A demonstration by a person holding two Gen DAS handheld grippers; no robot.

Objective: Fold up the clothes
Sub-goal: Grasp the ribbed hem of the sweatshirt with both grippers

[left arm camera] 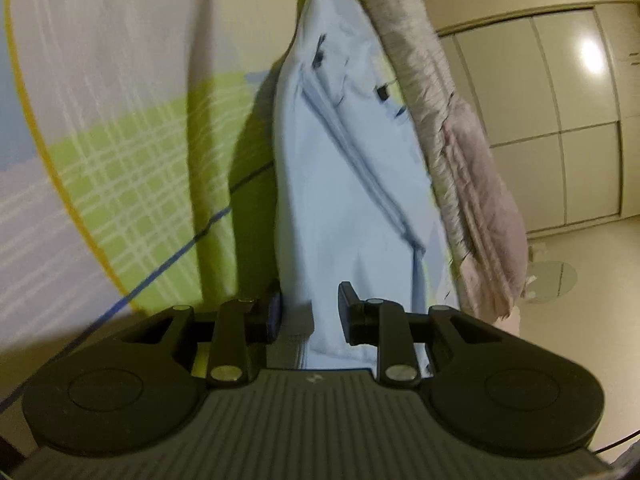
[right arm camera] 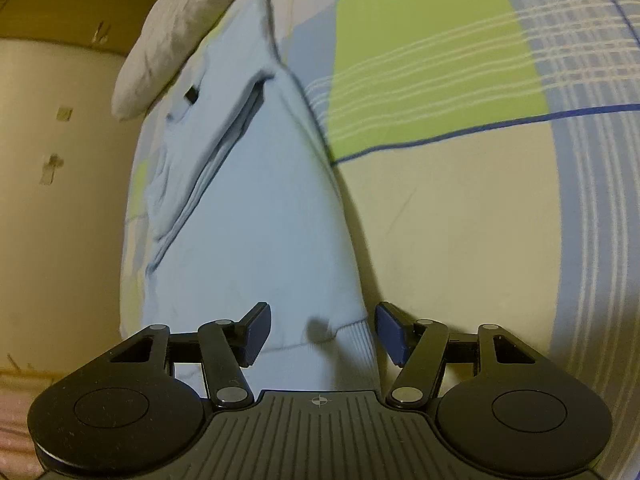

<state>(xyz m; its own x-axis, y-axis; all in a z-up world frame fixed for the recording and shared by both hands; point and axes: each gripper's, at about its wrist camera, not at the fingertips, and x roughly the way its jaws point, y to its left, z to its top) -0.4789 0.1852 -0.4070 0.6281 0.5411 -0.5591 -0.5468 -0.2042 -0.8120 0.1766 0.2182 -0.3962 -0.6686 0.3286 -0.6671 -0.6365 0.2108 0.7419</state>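
Two wrist views look along a pale blue garment (left arm camera: 352,184) lying lengthwise on a bed, close to one long edge of the bed.

Left wrist view: the left gripper (left arm camera: 310,312) has its fingers (left arm camera: 347,312) set narrow, with the near hem of the garment between them. The left pad (left arm camera: 275,312) sits at the cloth's edge and the right finger lies over the cloth; the blur leaves it unclear whether the pads actually press on the fabric. The garment runs away from the gripper over a checked bedsheet (left arm camera: 132,168) of green, cream and blue. A pinkish-grey quilt (left arm camera: 452,128) is bunched along the bed's edge just beside the garment, overhanging towards the floor. Pale cupboard doors (left arm camera: 560,92) stand beyond.

Right wrist view: the right gripper (right arm camera: 322,332) has its fingers (right arm camera: 390,334) spread wide, one on each side of the garment's ribbed hem (right arm camera: 352,344), with gaps between pads and cloth. The garment (right arm camera: 256,216) has a long fold crease running up its middle and a small dark tag near the far end. The bedsheet (right arm camera: 460,208) lies bare on the right, and the quilt (right arm camera: 176,32) lies at the far left edge of the bed.
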